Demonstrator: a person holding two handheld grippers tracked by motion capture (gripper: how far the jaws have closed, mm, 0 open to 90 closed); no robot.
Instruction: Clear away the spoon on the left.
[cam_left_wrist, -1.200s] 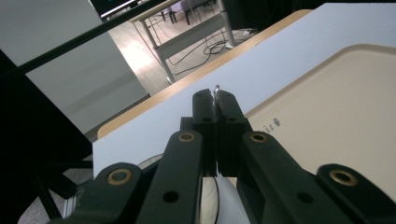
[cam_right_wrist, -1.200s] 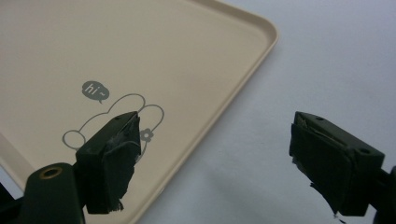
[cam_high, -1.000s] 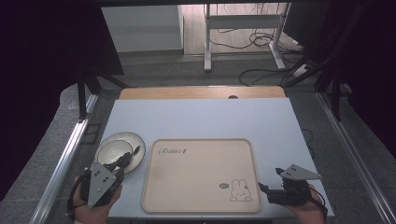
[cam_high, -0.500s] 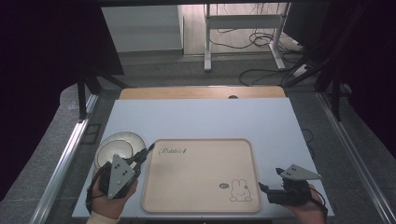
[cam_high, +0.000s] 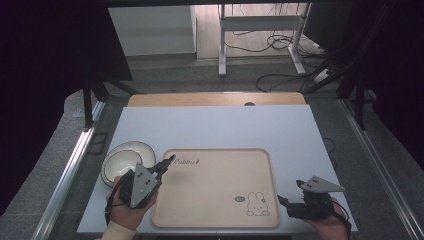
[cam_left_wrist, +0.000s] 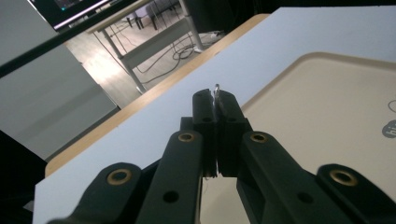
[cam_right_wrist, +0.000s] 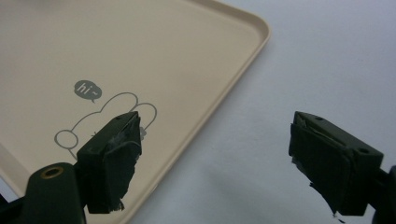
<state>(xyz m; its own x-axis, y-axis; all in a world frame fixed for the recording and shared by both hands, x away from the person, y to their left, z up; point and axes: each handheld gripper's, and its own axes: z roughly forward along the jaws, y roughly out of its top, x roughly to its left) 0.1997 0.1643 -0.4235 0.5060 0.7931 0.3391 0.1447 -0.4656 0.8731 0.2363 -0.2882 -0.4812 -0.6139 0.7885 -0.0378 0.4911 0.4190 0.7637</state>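
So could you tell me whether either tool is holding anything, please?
The left tool is shut on a thin, shiny silvery sliver, pinched at its tip; what it is cannot be told. The right tool holds nothing.

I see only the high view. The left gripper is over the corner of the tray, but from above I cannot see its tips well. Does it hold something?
Observer: Yes. In the left gripper view, the left gripper has its jaws shut on a thin shiny sliver. I cannot tell what the sliver is.
Operator: And the right gripper, is it open or shut?
Observer: The right gripper is wide open, with nothing between its jaws. One jaw is over the beige tray and the other is over the bare white table.
Operator: What is the small mark beside the rabbit drawing?
Observer: It is a grey speech bubble that reads "hi".
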